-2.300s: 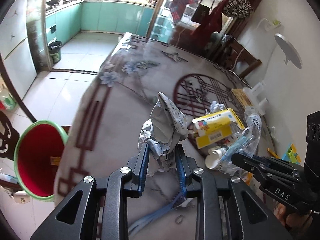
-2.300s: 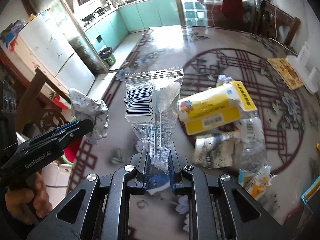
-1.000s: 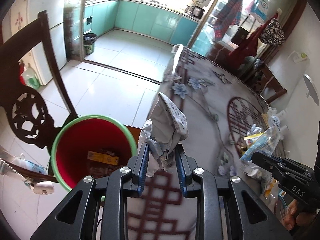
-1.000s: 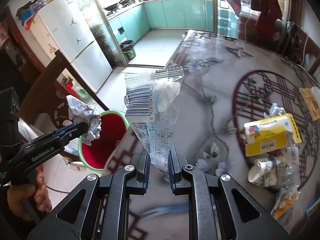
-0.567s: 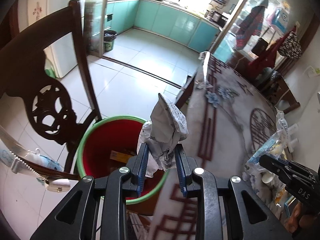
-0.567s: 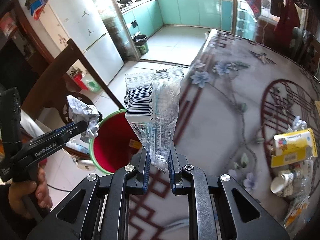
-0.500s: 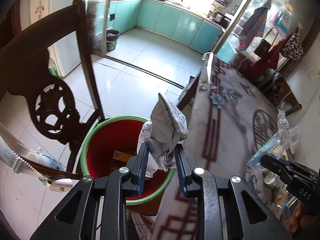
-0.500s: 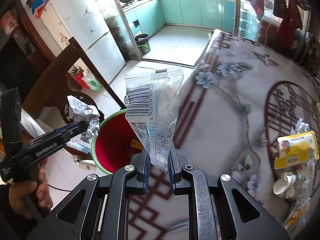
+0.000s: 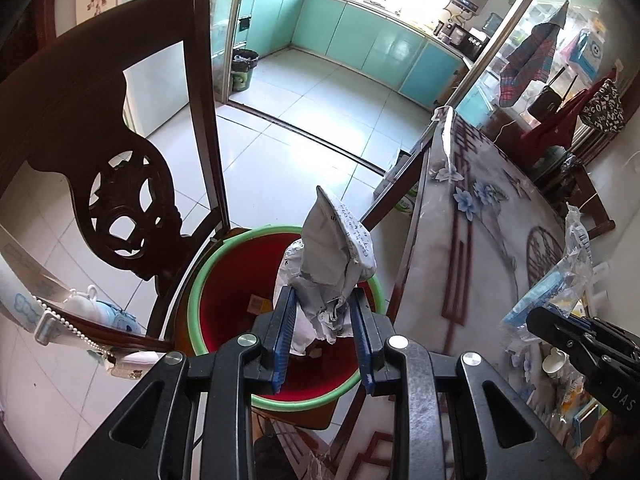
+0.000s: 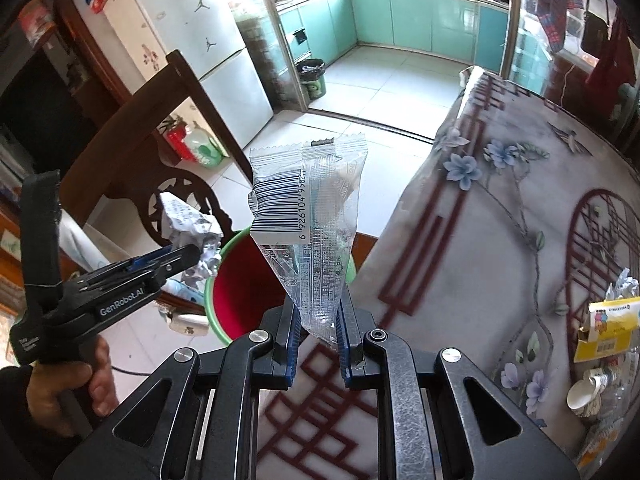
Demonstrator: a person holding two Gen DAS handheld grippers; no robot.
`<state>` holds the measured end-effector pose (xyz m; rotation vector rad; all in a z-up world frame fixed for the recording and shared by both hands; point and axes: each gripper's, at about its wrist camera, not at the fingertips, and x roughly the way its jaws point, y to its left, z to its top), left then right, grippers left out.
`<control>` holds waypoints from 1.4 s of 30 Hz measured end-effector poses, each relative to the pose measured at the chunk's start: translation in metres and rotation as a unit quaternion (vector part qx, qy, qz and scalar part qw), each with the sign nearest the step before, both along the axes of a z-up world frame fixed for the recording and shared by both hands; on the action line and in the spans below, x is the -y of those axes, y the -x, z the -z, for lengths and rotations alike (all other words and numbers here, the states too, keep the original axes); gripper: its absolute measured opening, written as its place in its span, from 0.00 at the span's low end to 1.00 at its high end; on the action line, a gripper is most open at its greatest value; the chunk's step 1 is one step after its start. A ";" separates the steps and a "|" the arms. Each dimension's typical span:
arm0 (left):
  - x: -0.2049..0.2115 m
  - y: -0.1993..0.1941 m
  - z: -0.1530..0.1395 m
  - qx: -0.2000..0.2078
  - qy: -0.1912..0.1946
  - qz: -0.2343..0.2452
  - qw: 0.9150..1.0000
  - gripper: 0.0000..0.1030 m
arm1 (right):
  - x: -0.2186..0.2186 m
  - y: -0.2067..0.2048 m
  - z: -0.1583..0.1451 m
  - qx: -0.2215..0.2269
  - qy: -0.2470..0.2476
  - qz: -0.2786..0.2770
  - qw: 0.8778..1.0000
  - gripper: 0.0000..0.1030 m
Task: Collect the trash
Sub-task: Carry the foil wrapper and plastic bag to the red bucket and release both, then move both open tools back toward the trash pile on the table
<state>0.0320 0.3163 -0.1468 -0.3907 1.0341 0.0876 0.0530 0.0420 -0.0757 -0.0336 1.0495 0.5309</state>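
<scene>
Crumpled paper [image 9: 328,276] is pinched between the blue pads of the left tool [image 9: 323,330], its peak standing up above the fingers. Directly beneath it the red bucket [image 9: 224,304] with a green rim is seen on the tiled floor, scraps lying at its bottom. A clear plastic wrapper [image 10: 310,236] with a barcode is clamped by its narrow lower end in the right tool [image 10: 316,338], which is held over the edge of the surface [image 10: 472,240], just beside the bucket. A hand [image 10: 60,384] is seen gripping the left tool's handle in the right wrist view. Behind the bucket a dark carved chair [image 9: 120,184] is placed. Farther along the surface a yellow box [image 10: 608,322] and paper cups [image 10: 588,392] are left lying. Beyond, a kitchen with teal cabinets [image 9: 360,40] is visible.
</scene>
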 end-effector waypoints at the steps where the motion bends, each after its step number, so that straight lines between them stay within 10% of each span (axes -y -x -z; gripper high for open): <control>1: -0.001 0.000 0.001 -0.001 0.000 0.000 1.000 0.23 | -0.002 0.000 0.000 -0.001 0.000 -0.001 1.000 0.15; 7: -0.003 -0.003 0.004 -0.005 0.002 0.000 1.000 0.23 | -0.010 -0.003 0.002 -0.005 -0.001 -0.007 1.000 0.15; 10: -0.004 -0.004 0.006 -0.011 0.001 -0.005 1.000 0.42 | -0.014 -0.004 0.001 -0.005 -0.009 -0.015 1.000 0.18; 14: -0.006 -0.005 0.007 -0.011 0.002 -0.009 1.000 0.52 | -0.015 -0.003 -0.004 0.012 -0.011 -0.014 1.000 0.54; 30: 0.008 -0.002 -0.001 -0.004 -0.002 -0.004 1.000 0.52 | 0.001 0.005 -0.013 0.022 -0.014 -0.006 1.000 0.54; 42: 0.089 -0.011 -0.015 0.005 -0.011 0.056 0.998 0.52 | 0.116 0.021 -0.007 0.014 0.001 0.097 0.995 0.54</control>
